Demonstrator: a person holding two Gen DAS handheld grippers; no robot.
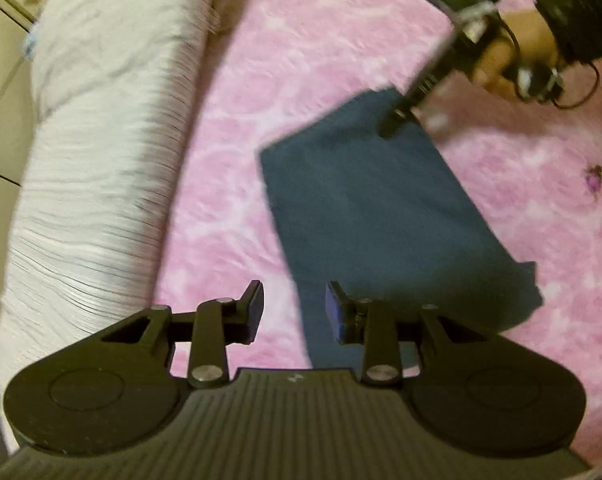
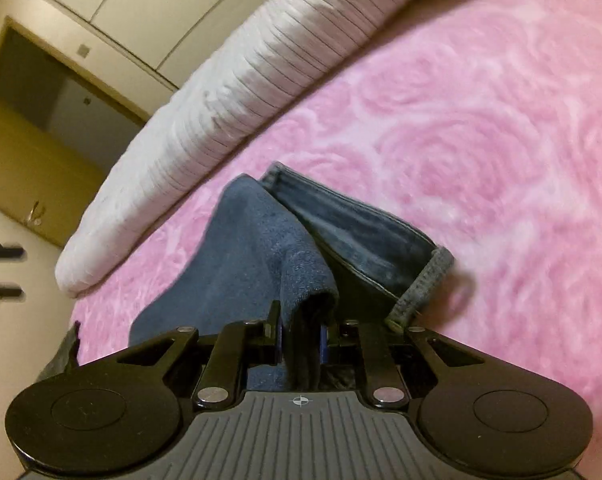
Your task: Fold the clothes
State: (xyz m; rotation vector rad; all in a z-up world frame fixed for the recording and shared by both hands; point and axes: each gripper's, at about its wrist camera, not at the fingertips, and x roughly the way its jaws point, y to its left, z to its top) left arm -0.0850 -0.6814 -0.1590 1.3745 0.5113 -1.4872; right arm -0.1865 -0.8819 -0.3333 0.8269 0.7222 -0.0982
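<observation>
Dark blue jeans (image 1: 373, 216) lie folded on a pink rose-patterned blanket (image 1: 321, 40). My left gripper (image 1: 295, 306) hangs open over the garment's near left edge, and nothing is pinched between its pads. My right gripper (image 1: 393, 124), held by a person's hand (image 1: 513, 52), comes in from the upper right and meets the jeans' far edge. In the right wrist view the right gripper (image 2: 301, 330) is shut on a bunched fold of the jeans (image 2: 257, 248), lifted off the blanket (image 2: 481, 120). A leg with a grey turned cuff (image 2: 421, 284) lies to the right of the fold.
A long white pleated pillow (image 1: 101, 140) runs along the blanket's left side, and it shows again (image 2: 241, 80) in the right wrist view. Cream cupboards (image 2: 121, 0) and a doorway stand beyond it. A dark floral patch (image 1: 601, 184) marks the blanket's right side.
</observation>
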